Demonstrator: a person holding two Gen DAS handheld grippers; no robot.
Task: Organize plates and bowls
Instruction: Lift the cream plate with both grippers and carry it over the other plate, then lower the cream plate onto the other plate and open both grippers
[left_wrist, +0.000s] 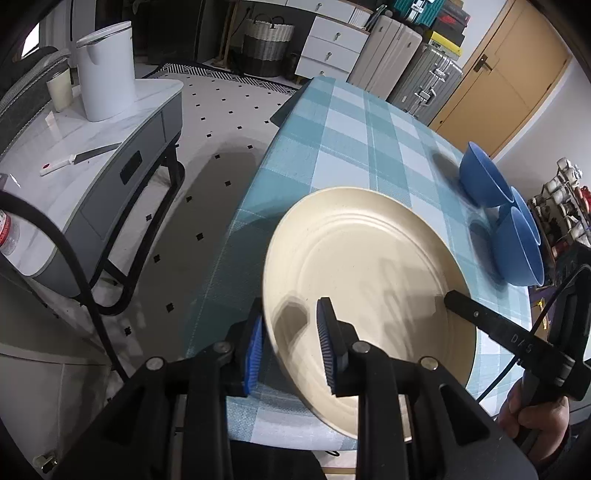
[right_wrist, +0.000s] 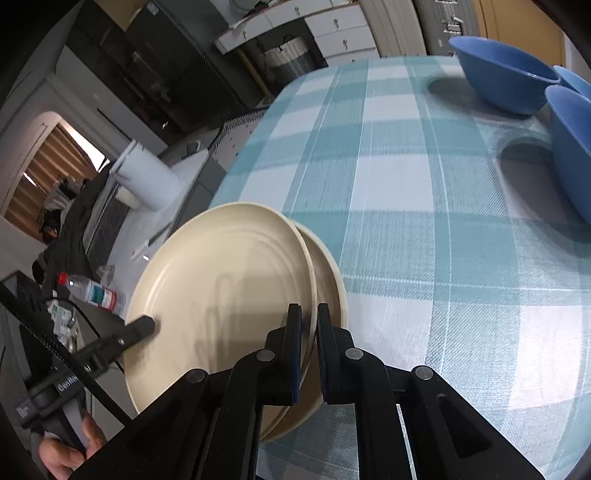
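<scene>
**Inspector:** Checked teal-and-white tablecloth (left_wrist: 351, 122) covers the table. State the position of the plates.

**Assistant:** Two cream plates sit one on the other, slightly offset. The upper plate (right_wrist: 221, 277) is tilted over the near left edge of the table. The lower plate (right_wrist: 328, 273) shows as a crescent on its right side. I cannot tell whether either plate touches the cloth.

**Inspector:** Grippers?

**Assistant:** The right gripper (right_wrist: 308, 347) has its fingers pinched together on the near right rim of the upper plate. The left gripper (left_wrist: 291, 347) is clamped across the near left rim of the upper plate, with one blue pad on the plate's face and the other outside the rim. Whether the lower plate is also caught in either bite, I cannot tell.

**Inspector:** Surroundings?

**Assistant:** Blue bowls (left_wrist: 517, 251) stand grouped at the far right of the table, well apart from the plates. A white kettle (left_wrist: 105, 70) and a knife (left_wrist: 92, 153) rest on a side cabinet (left_wrist: 122, 162) to the left. Suitcases (left_wrist: 424, 77) stand beyond the table's far end.
</scene>
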